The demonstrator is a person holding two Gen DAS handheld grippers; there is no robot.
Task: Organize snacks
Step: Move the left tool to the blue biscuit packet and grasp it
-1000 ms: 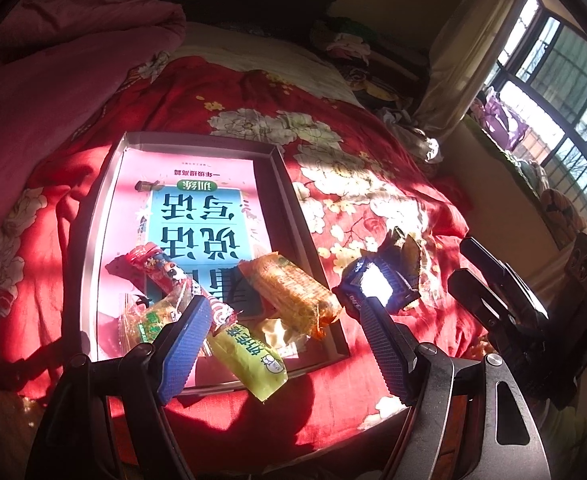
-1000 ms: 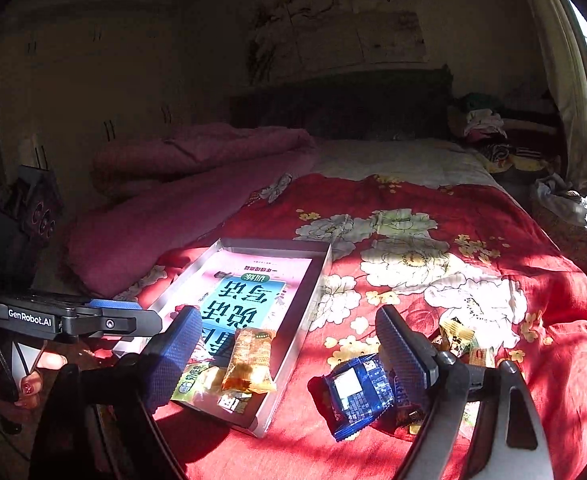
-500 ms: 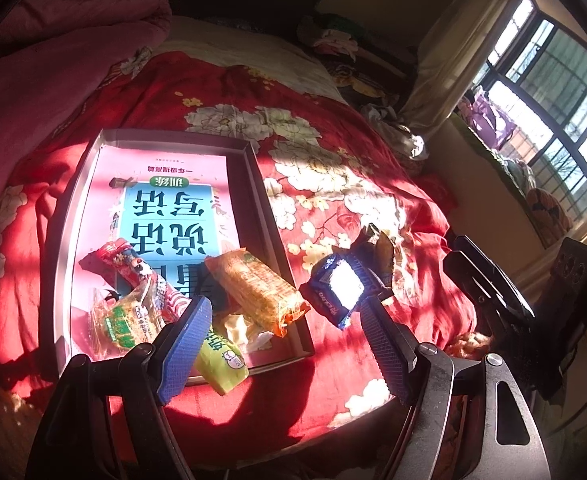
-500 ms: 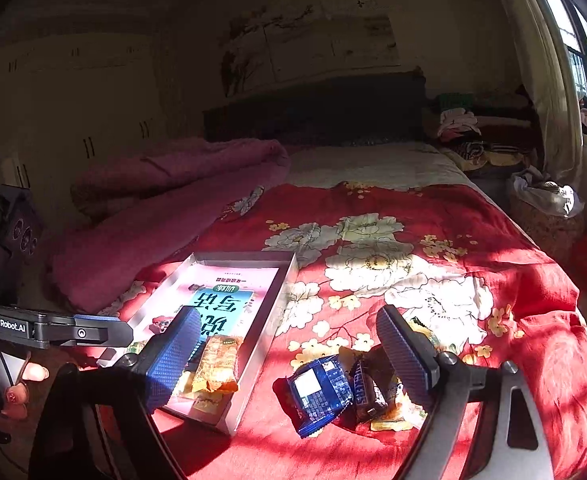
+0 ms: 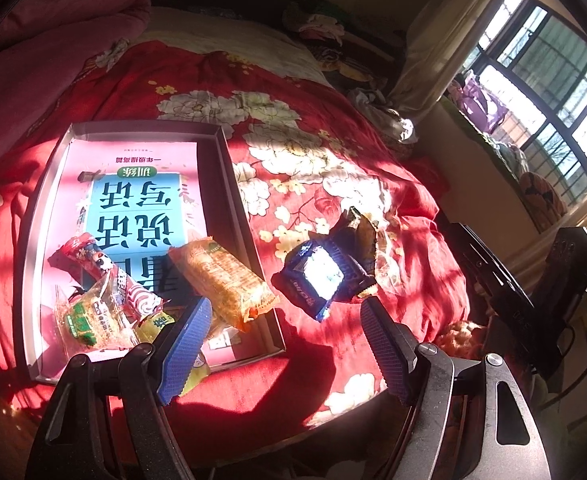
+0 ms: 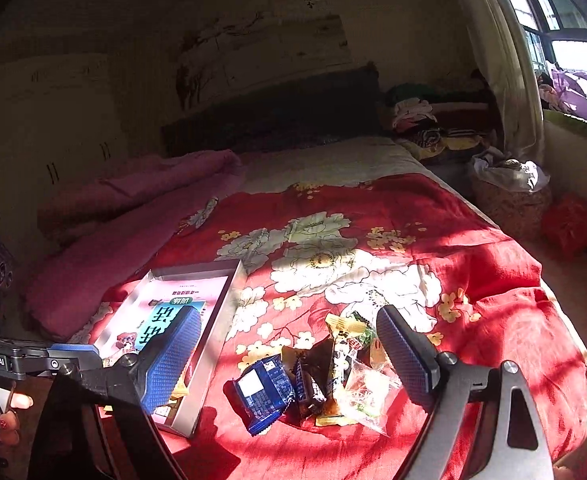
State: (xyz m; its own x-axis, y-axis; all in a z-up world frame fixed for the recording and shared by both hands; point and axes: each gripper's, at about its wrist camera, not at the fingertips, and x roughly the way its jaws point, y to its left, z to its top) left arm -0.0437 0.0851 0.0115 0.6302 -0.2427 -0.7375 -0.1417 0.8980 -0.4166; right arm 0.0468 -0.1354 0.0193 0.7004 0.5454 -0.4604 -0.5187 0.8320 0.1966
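A shallow grey box point(image 5: 233, 184) point(image 6: 217, 320) lies on the red flowered bedspread with a pink and blue book as its floor. Inside it are an orange cracker pack point(image 5: 223, 280), a red striped candy pack point(image 5: 109, 276) and a green and yellow pack point(image 5: 89, 318). A blue snack packet point(image 5: 319, 276) point(image 6: 263, 394) lies outside the box beside a pile of several dark and clear wrappers point(image 6: 345, 376). My left gripper point(image 5: 285, 344) hangs open over the box's near corner, holding nothing. My right gripper point(image 6: 289, 356) stands open above the loose pile, holding nothing.
A rumpled pink quilt point(image 6: 133, 208) fills the left of the bed. Clothes are heaped at the headboard point(image 6: 417, 120). A basket point(image 6: 509, 196) and a red bag point(image 6: 569, 224) stand on the floor by the window wall. The other gripper's black body point(image 5: 533, 292) shows at right.
Both views have swung right: the box has slid toward the left of each frame. The loose pile has come between the right gripper's fingers. Both grippers stay open.
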